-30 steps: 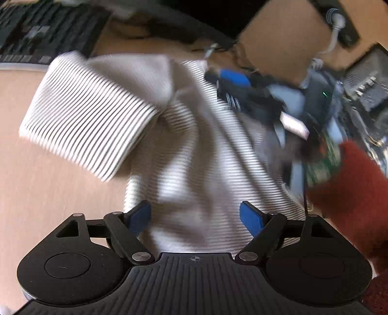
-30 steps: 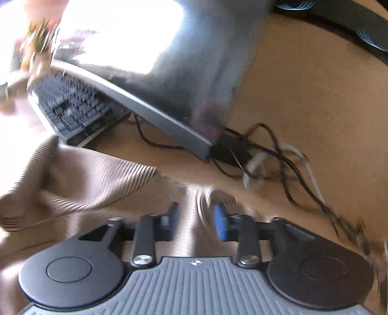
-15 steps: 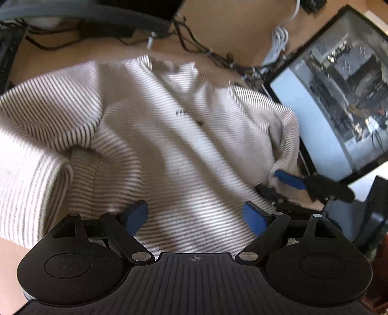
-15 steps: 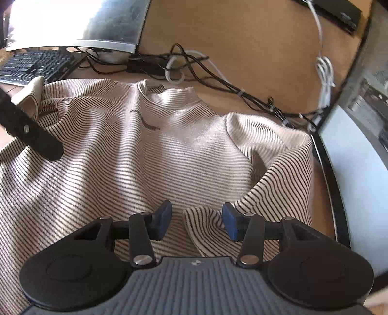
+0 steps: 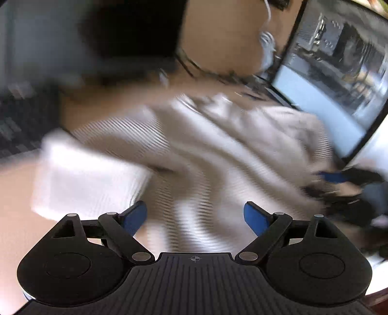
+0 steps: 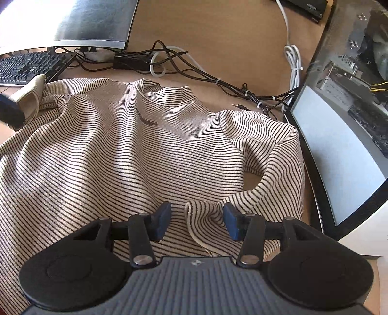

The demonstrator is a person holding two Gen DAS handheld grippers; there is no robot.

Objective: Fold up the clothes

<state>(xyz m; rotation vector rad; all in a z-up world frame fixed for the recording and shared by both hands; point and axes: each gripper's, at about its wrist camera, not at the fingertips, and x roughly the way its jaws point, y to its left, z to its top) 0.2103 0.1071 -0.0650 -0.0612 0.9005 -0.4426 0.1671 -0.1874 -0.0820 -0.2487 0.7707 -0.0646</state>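
A cream sweater with thin dark stripes [image 6: 135, 150] lies spread on the wooden desk, collar at the far side. Its right sleeve [image 6: 271, 155] is folded back toward me, and the cuff [image 6: 203, 218] lies between the jaws of my right gripper [image 6: 196, 221], which is open and not clamped on it. In the blurred left wrist view the sweater [image 5: 218, 157] lies ahead of my left gripper [image 5: 195, 215], which is open and empty just above the cloth. The right gripper's blue fingertips [image 5: 332, 177] show at the right edge there. The left gripper's tip [image 6: 9, 111] shows near the left cuff.
A monitor [image 6: 68, 21] and black keyboard [image 6: 26, 67] stand at the back left, with tangled cables [image 6: 184, 65] behind the collar. An open computer case [image 6: 346, 121] stands close on the right, beside the folded sleeve. Bare desk [image 6: 218, 36] lies beyond the cables.
My right gripper has opened wider around the sleeve cuff. My left gripper is swinging fast to the left, blurring its view, and stays open. The sweater has hardly shifted.
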